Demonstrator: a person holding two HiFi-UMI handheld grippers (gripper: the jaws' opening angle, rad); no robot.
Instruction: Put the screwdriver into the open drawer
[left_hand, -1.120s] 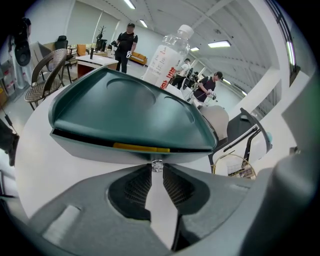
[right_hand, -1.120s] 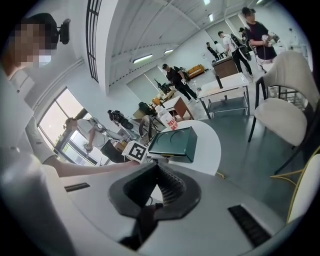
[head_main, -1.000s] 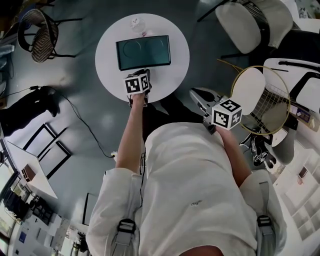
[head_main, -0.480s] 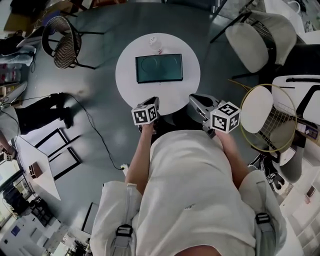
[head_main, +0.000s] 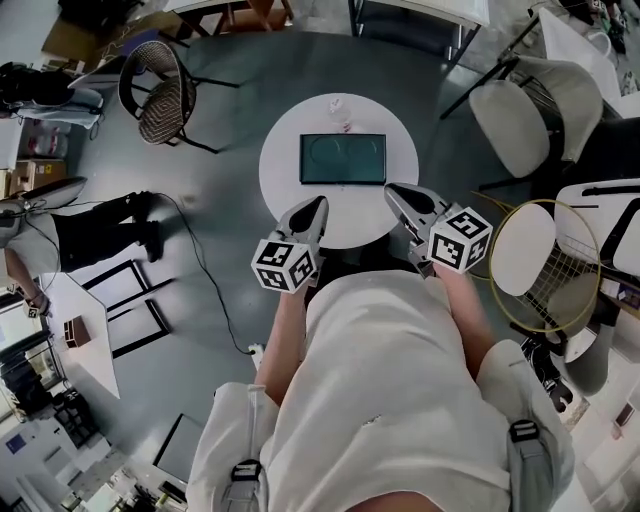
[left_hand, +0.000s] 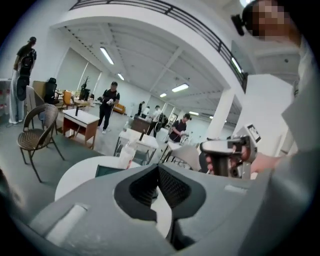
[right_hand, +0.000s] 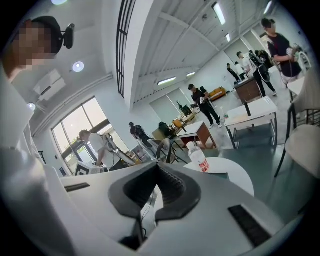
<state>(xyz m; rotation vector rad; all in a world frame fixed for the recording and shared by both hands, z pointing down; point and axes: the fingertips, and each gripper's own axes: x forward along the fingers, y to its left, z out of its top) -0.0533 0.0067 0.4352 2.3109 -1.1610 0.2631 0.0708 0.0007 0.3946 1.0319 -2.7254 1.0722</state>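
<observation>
A dark green rectangular drawer (head_main: 342, 158) lies on the round white table (head_main: 290, 180), with a plastic bottle (head_main: 338, 103) behind it. No screwdriver shows in any view. My left gripper (head_main: 318, 206) hangs over the table's near edge; its jaws have just been closing and now stand shut with nothing between them (left_hand: 158, 168). My right gripper (head_main: 396, 193) is raised beside it, also shut and empty (right_hand: 157, 168). The left gripper view shows the right gripper (left_hand: 225, 156), the table (left_hand: 75, 175) and the bottle (left_hand: 127, 155). The bottle (right_hand: 199, 157) is also in the right gripper view.
A wicker chair (head_main: 165, 95) stands at the table's far left and a white chair (head_main: 520, 115) at its right. A badminton racket (head_main: 545, 265) lies to the right. A cable (head_main: 205, 270) runs over the floor. A person (head_main: 90, 225) stands at the left.
Both grippers have lifted up and back from the table toward the person's body. The left one left the table's near edge and its jaws closed. The head view shifted, so the table sits more central.
</observation>
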